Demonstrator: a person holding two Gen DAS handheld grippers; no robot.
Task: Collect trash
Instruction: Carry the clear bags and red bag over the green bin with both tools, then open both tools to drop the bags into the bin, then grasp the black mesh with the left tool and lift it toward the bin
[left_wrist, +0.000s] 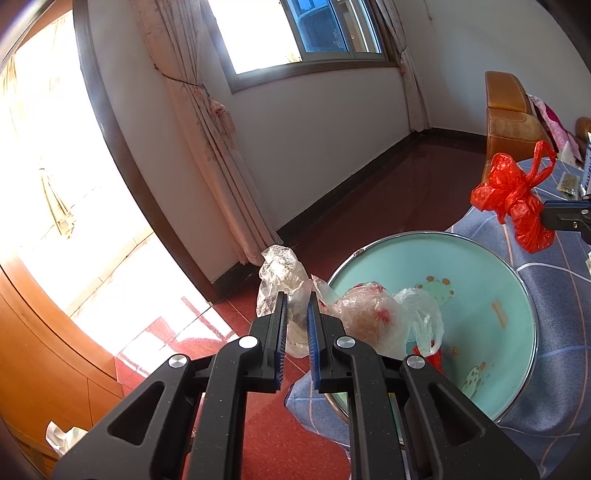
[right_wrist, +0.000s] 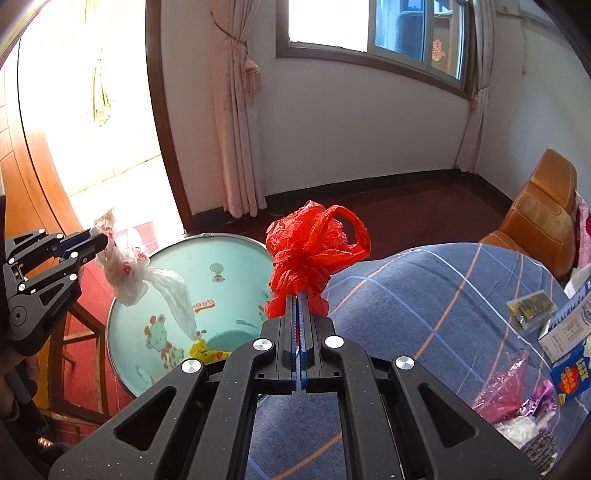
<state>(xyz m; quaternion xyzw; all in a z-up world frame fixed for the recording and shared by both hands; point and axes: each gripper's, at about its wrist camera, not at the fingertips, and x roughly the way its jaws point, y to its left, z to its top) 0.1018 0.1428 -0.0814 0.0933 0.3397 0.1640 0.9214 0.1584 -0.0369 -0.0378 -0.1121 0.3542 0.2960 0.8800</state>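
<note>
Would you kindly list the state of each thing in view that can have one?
Left gripper: shut on the clear plastic bag.
Clear plastic bag: crumpled, held above the basin's edge.
Right gripper: shut on the red plastic bag.
Red plastic bag: knotted, held in the air.
Basin: upright, some trash inside.
Curtain: tied back.

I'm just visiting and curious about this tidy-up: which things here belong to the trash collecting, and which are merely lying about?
Part of the job:
- red plastic bag, clamped in the right gripper
- clear plastic bag, pinched by the left gripper
- teal basin, with scraps inside
- wrappers and cartons on the blue checked cloth

Just lying about:
- curtain
- orange chair
- window
</note>
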